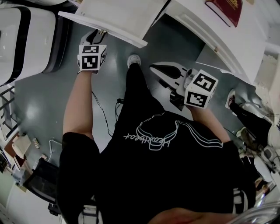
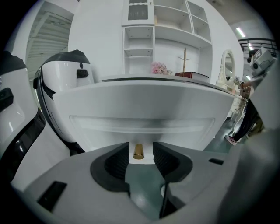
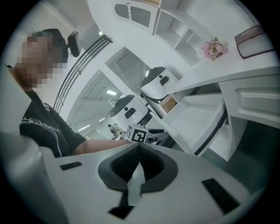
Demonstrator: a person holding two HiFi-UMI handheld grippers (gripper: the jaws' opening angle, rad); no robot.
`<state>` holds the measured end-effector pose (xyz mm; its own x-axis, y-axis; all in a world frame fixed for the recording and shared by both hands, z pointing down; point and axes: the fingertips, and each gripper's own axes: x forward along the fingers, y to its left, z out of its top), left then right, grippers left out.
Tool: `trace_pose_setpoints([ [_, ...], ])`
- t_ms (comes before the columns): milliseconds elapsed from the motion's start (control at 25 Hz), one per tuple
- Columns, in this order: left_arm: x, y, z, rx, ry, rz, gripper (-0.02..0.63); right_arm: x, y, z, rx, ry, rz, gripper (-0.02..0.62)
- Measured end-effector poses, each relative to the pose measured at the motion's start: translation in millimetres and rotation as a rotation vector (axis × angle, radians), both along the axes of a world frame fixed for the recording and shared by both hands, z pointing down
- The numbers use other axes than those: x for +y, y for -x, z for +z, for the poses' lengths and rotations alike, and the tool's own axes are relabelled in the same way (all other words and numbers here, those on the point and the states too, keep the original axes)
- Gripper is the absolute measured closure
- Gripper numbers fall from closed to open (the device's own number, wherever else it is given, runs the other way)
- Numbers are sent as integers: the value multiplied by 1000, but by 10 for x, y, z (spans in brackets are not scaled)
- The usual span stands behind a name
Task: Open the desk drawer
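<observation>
While drawer (image 1: 114, 18) hides left claw (image 2: 141, 158) tips overhead | released around knob (image 2: 138, 151) | right claw (image 3: 139, 151) clenched, empty

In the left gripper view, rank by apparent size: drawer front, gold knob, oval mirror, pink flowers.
1. drawer front
2. oval mirror
3. pink flowers and gold knob look alike, the knob being nearer.

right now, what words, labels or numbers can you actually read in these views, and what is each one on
"Heartbeat": script print on the person's black T-shirt, upside down in the head view, also seen in the right gripper view.
Red book: gold stamp on its cover, too blurred to read.
Left marker cube and right marker cube: black-and-white square codes only, no words.
Nothing else is legible.
</observation>
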<state>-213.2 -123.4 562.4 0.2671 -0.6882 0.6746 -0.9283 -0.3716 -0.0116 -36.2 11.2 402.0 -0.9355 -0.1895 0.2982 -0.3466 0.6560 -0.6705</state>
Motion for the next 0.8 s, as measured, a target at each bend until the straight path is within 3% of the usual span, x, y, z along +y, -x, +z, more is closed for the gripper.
trace_pose_setpoints([
  [160, 128, -111, -355, 18, -52, 23, 443, 86, -45, -160, -5, -28, -10, 589],
  [360, 559, -355, -995, 160, -44, 12, 443, 188, -151, -567, -29, -88, -12, 589],
  [520, 983, -577, -1752, 187, -110, 38, 445, 273, -207, -998, -66, -154, -17, 589],
  [680, 1411, -887, -2494, 348, -201, 90, 445, 375, -262, -1351, -34, -267, -29, 589],
  [800, 1631, -1085, -2965, 472, -267, 122, 451, 390, -277, -1634, -76, -325, -21, 589],
])
